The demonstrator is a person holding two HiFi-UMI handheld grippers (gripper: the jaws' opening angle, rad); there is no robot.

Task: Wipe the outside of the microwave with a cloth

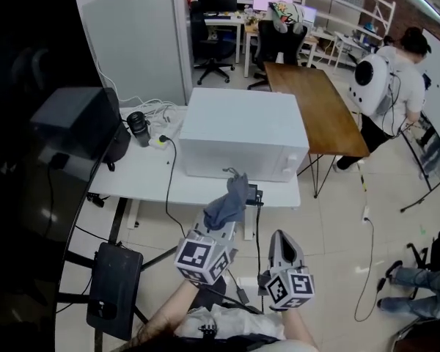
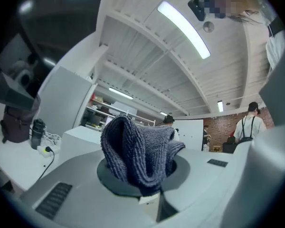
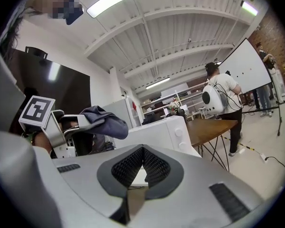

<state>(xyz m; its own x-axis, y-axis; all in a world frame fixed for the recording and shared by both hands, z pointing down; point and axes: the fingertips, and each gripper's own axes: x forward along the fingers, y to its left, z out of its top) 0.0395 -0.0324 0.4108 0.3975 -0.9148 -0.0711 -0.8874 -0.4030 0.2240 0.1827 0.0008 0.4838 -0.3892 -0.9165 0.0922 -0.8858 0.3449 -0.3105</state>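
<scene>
The white microwave (image 1: 242, 134) stands on the white table (image 1: 136, 180), with its knobs at the right end of the face turned towards you. The cloth (image 1: 231, 202), dark grey-blue and bunched, is off the table, in the air just in front of that near face. In the head view its top overlaps the microwave's lower edge, and I cannot tell whether it touches. Your left hand-held gripper (image 1: 233, 215) is clenched on the cloth: the left gripper view shows the folds standing up out of the jaws and filling the space between them. Your right hand-held gripper (image 3: 142, 156) hangs just beside it, lower and nearer your body, with its jaws closed together and nothing between them. On the table to the left of the microwave stand a dark cup (image 1: 138, 128) and a tangle of white cables (image 1: 155, 111), and a black cable (image 1: 169, 174) runs over the table's front edge. Behind the microwave on the right is a wooden table (image 1: 315, 105). Past it stands a person (image 1: 400, 79) wearing a white backpack.
</scene>
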